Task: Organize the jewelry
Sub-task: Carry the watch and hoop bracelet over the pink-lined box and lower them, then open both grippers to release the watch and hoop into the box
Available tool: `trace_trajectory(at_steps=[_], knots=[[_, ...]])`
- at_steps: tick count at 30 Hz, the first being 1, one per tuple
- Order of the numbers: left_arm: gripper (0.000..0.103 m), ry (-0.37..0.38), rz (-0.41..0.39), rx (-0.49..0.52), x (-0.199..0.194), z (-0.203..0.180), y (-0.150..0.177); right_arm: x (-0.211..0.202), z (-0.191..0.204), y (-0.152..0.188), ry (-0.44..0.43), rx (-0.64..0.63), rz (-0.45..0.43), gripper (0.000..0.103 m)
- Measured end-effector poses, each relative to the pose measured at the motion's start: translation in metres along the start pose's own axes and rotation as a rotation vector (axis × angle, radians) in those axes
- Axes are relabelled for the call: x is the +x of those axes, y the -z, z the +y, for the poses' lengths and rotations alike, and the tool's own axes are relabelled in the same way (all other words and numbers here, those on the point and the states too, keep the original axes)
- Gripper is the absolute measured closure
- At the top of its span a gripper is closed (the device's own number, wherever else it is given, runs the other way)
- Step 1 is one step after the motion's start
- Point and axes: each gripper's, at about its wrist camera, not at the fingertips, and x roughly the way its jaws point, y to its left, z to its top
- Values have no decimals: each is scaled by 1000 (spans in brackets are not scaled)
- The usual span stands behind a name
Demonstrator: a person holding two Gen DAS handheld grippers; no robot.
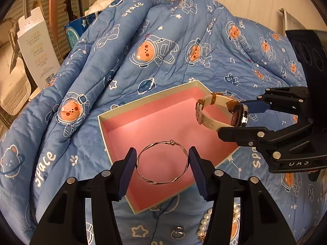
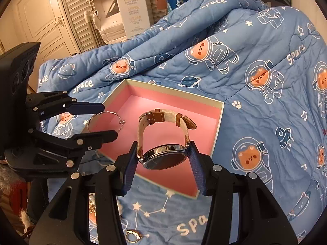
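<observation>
A thin twisted metal bangle (image 1: 162,161) hangs between the pads of my left gripper (image 1: 162,166), which is shut on it over the near part of an open box with a pink lining (image 1: 143,122). My right gripper (image 2: 163,161) is shut on a wristwatch (image 2: 163,157) with a cream strap and brown leather trim, held by its case over the same pink box (image 2: 173,110). In the left wrist view the wristwatch (image 1: 218,110) and right gripper (image 1: 237,118) hang over the box's right side. In the right wrist view the bangle (image 2: 105,122) and left gripper (image 2: 108,120) are at the box's left edge.
The box rests on a blue quilt with astronaut bears (image 1: 163,40). On the quilt near me lie a pearl strand (image 1: 204,222), a ring (image 1: 177,232) and a gold clasp piece (image 2: 132,235). A white carton (image 1: 36,47) and shelves stand beyond the bed.
</observation>
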Motion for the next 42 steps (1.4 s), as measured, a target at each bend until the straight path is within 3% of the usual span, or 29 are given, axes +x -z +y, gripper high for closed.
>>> trace_trajectory(at_steps=[9,23,33,39,42], knots=[[51,3,69,79,34,-1,-11,52,-20,-22,14,-12,109,54],[51,19,119,168,58,-12,-16,84,-12,-36,37,-87,175,54],[50,23,112,167,59,-13,-14,100,-2,-39,47,-129,201,54],[35,-3,89,194,50,-14,-13,103,-1,-40,44,-123,196,52],[31,-23,81,229,43,-16,-12,97,-2,-45,38,-114,173,39]])
